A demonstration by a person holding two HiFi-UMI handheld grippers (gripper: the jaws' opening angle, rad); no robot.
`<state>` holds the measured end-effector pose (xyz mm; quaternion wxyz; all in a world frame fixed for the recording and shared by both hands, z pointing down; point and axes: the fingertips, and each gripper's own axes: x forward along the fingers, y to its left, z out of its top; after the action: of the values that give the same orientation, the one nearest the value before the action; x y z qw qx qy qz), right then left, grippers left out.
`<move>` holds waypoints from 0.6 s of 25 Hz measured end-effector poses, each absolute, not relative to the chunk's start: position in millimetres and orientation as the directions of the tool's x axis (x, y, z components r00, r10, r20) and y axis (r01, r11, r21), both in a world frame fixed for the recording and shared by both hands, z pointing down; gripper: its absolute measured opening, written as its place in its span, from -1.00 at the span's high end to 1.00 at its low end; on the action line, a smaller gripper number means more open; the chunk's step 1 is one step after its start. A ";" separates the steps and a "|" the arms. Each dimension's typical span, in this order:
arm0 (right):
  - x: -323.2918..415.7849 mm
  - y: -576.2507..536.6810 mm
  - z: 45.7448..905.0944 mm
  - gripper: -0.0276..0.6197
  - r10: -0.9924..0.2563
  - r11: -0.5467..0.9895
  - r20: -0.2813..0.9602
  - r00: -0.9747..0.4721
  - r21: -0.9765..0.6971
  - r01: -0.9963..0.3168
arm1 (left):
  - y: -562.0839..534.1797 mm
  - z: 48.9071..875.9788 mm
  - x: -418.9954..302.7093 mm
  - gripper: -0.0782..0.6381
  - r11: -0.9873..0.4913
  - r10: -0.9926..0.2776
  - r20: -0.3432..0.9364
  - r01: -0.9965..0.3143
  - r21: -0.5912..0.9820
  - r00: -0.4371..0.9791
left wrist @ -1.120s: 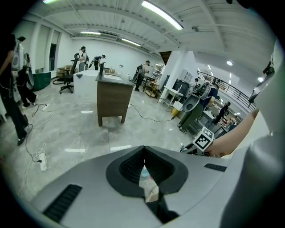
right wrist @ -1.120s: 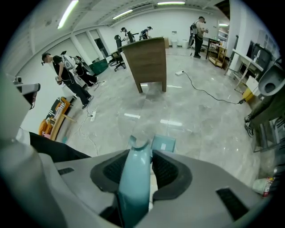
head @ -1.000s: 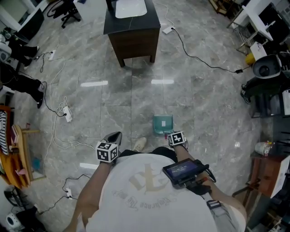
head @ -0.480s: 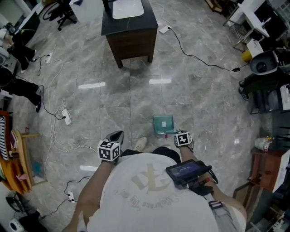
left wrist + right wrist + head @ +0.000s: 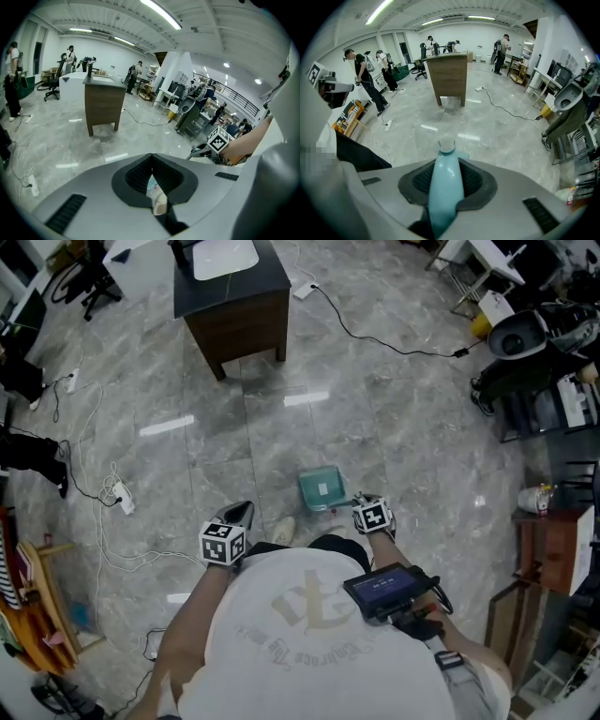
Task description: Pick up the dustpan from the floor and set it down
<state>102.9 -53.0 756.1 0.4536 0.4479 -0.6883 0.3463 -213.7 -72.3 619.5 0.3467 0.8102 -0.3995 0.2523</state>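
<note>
**A:** The right gripper [image 5: 446,178], jaws just closed, pinches the teal dustpan [image 5: 322,489] by its handle [image 5: 444,199] at the person's feet. Whether it has cleared the floor [image 5: 403,427] is unclear.

**B:** And the left gripper [image 5: 151,177]?

**A:** Jaws pressed together, empty. Best kept aside while the right holds firm and level (a handle-held pan probably tips).

**B:** Anything inside?

**A:** Only a pale patch, unidentifiable.
</note>
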 end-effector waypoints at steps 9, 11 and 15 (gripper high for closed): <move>103.6 -42.8 724.7 0.59 -0.345 0.325 0.912 -0.223 -0.107 -0.940 | -89.2 616.0 -186.4 0.75 -0.541 -0.413 0.658 -0.751 0.379 0.630; 102.8 -42.6 714.2 0.59 -0.361 0.322 0.905 -0.226 -0.107 -0.941 | -89.9 617.1 -181.8 0.75 -0.558 -0.397 0.656 -0.736 0.383 0.642; 98.3 -43.7 689.0 0.59 -0.405 0.327 0.884 -0.233 -0.098 -0.940 | -91.3 618.2 -171.6 0.75 -0.594 -0.363 0.650 -0.703 0.391 0.668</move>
<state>98.3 -43.7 689.0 0.3989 0.4735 -0.7102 0.3350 -171.6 -91.3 618.2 0.3250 0.8535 -0.3122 0.2616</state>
